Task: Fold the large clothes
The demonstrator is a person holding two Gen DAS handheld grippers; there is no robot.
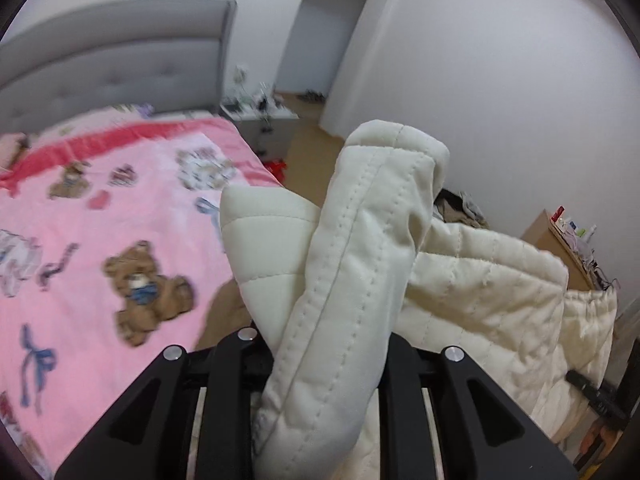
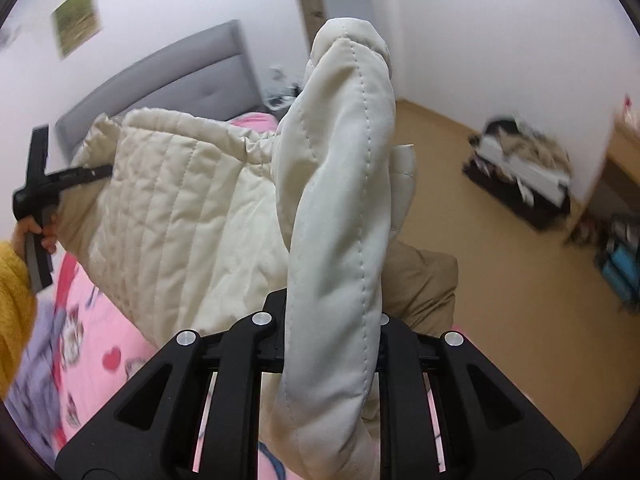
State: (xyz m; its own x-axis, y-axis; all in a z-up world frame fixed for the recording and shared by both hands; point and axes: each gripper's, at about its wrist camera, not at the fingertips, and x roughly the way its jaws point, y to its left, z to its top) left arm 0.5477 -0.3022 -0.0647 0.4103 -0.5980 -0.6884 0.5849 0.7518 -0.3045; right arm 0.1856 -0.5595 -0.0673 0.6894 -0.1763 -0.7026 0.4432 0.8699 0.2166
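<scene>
A cream quilted jacket hangs in the air between my two grippers, above the bed's right edge. My left gripper is shut on a thick stitched edge of the jacket, which stands up between its jaws. My right gripper is shut on another padded edge of the jacket. The jacket's body stretches left from it toward the left gripper, seen there in a hand with a yellow sleeve. The fingertips of both grippers are hidden by fabric.
A bed with a pink teddy-bear blanket and grey headboard lies below left. A nightstand stands by the bed. A pile of clothes sits on the wooden floor by the wall. A wooden shelf stands at right.
</scene>
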